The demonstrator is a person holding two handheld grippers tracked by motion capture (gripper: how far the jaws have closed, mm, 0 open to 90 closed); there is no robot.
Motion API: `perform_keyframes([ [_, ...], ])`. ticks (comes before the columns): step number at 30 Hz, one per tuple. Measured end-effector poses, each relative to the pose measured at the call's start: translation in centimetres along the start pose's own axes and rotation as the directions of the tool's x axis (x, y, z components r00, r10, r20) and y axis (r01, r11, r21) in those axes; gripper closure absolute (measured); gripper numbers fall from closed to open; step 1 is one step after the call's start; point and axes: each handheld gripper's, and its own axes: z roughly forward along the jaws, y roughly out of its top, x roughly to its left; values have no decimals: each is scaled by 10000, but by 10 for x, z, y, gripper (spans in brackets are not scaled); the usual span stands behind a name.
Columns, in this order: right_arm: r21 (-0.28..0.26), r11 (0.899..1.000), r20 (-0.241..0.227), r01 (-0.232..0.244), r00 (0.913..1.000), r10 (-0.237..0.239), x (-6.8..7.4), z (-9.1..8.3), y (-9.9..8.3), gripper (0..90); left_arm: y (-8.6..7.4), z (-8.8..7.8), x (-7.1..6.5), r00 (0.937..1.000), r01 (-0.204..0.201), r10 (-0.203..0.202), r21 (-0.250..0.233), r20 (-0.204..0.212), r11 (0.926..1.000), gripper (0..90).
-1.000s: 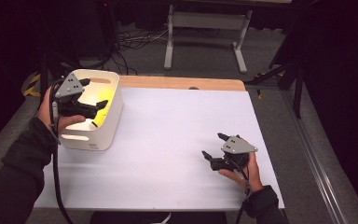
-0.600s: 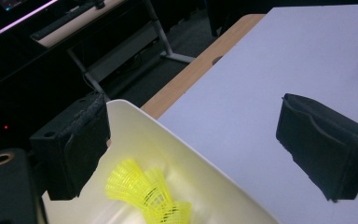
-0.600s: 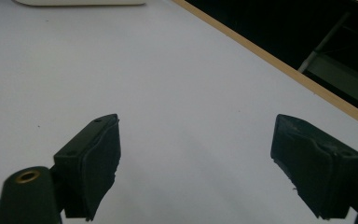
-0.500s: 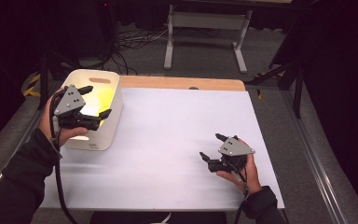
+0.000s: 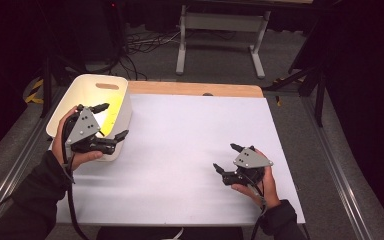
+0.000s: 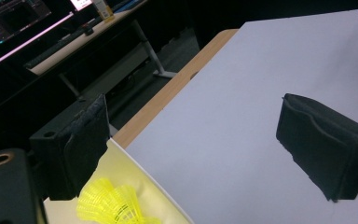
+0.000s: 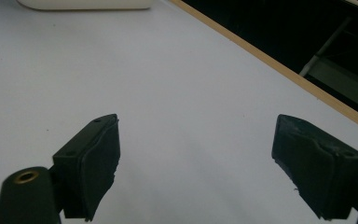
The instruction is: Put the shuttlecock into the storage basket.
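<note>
A cream-white bin (image 5: 92, 82) stands at the table's left edge, and something yellow (image 5: 107, 119) lies inside it. In the left gripper view this is a yellow shuttlecock (image 6: 112, 205) lying in the bin (image 6: 121, 161). My left gripper (image 5: 111, 120) hovers over the bin's near right corner, open, with nothing between its jaws (image 6: 196, 135). My right gripper (image 5: 225, 156) is held low over the white tabletop at the front right, open and empty (image 7: 200, 149), pointing toward the bin (image 7: 84, 3).
A white sheet (image 5: 190, 150) covers the table, with a wooden strip (image 5: 195, 89) along the far edge. Beyond the table are a desk frame (image 5: 220, 35) and cables on the floor. Metal rails run along both sides.
My left gripper has moved toward the person and slightly down, from over the bin's middle to its near right corner. The right gripper has stayed in place.
</note>
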Motion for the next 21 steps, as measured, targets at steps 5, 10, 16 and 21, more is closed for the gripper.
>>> perform_keyframes([
  [5,12,10000,-34,-2,10000,2,1,1,0,163,-1,1,-9,9998,-18,21,-195,181,9998,103],
  [10,-10,10000,-47,33,10000,-33,2,0,1,163,-1,0,-17,9997,-124,134,-465,224,9988,103],
  [16,8,9999,-93,107,9999,-107,3,1,1,163,-4,0,-26,9994,-86,107,-642,325,9979,102],
  [21,21,9999,-125,105,9999,-104,4,1,1,163,-8,2,-32,9991,-119,144,-604,406,9981,101],
])
